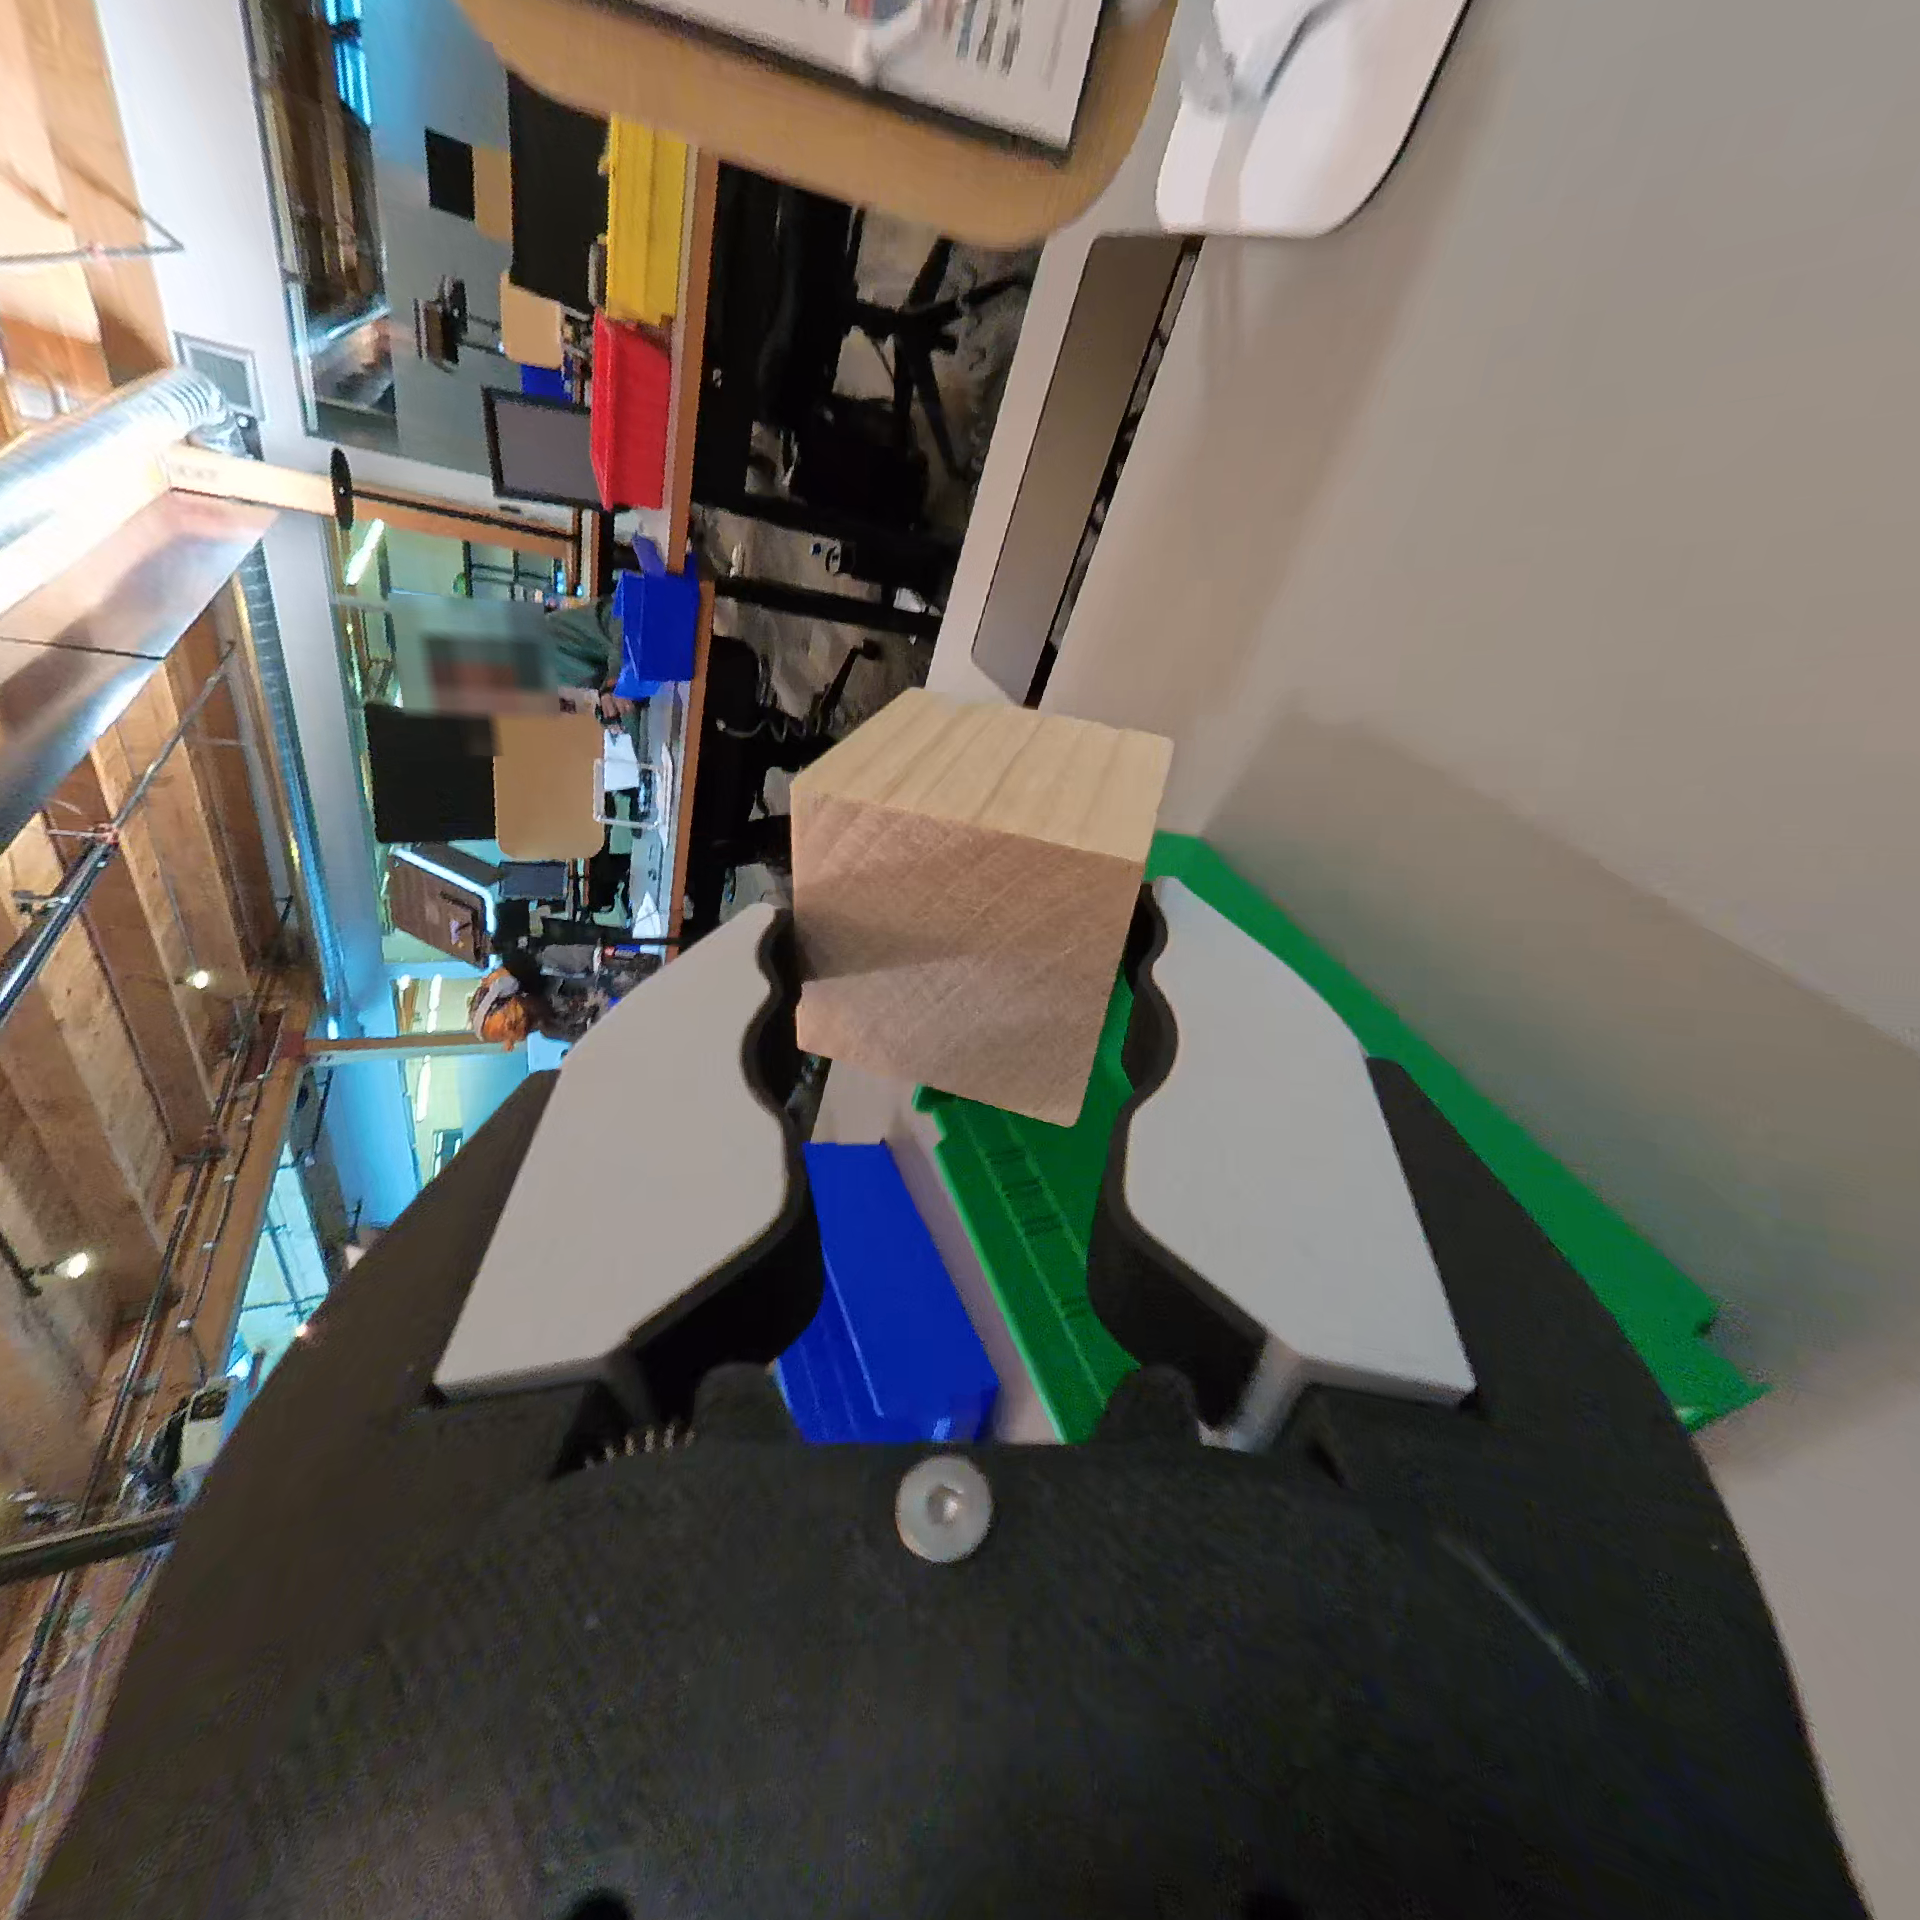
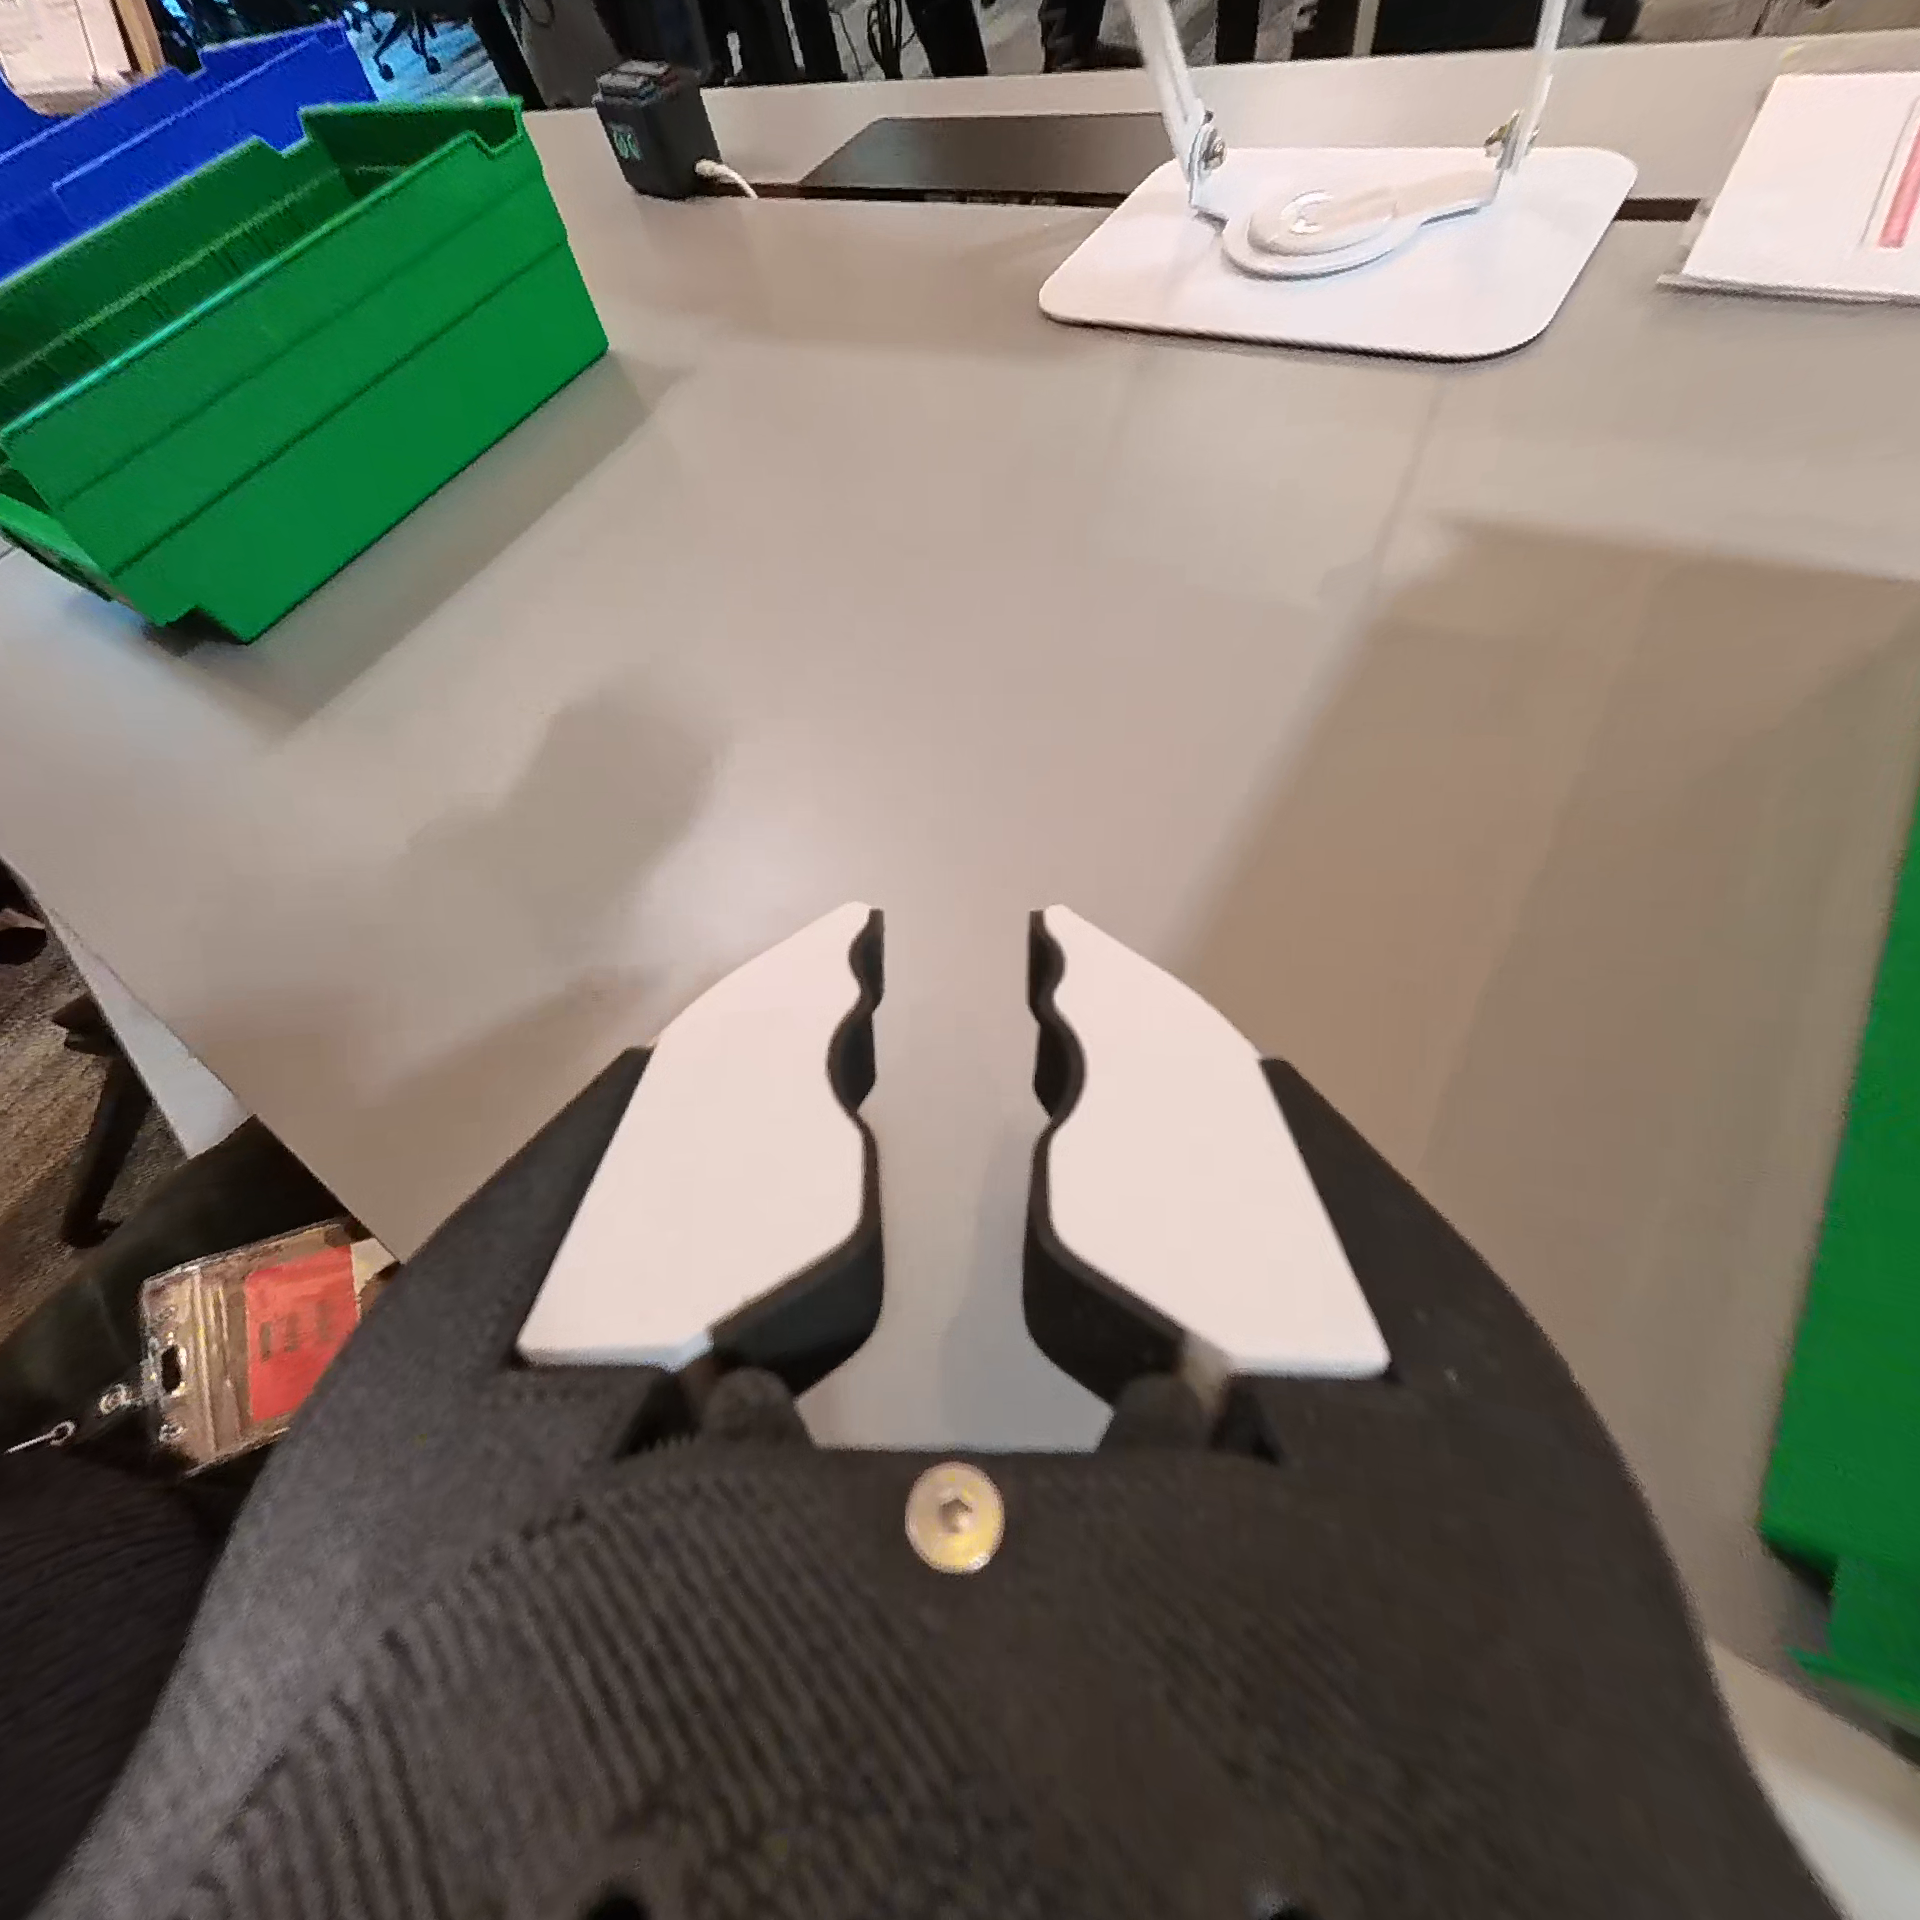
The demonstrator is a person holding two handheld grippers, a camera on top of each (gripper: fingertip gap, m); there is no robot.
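Left gripper (image 1: 961, 925): fingers clamped on wooden block (image 1: 966, 914), held above green bin (image 1: 1455, 1174).
Right gripper (image 2: 956, 925): fingers apart, empty, over grey surface (image 2: 935, 623).

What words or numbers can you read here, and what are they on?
Wooden block in the left gripper: no writing.
Green bin: no writing.
Red card in a clear holder: blurred print, and badges are not read out.
Black box: green mark, too small.
White sheets: too blurred.

Left gripper (image 1: 961, 925) fingers (image 1: 665, 1132) clamp wood block (image 1: 966, 935) above green bin (image 1: 1455, 1174), w/ blue bin (image 1: 883, 1288) beside
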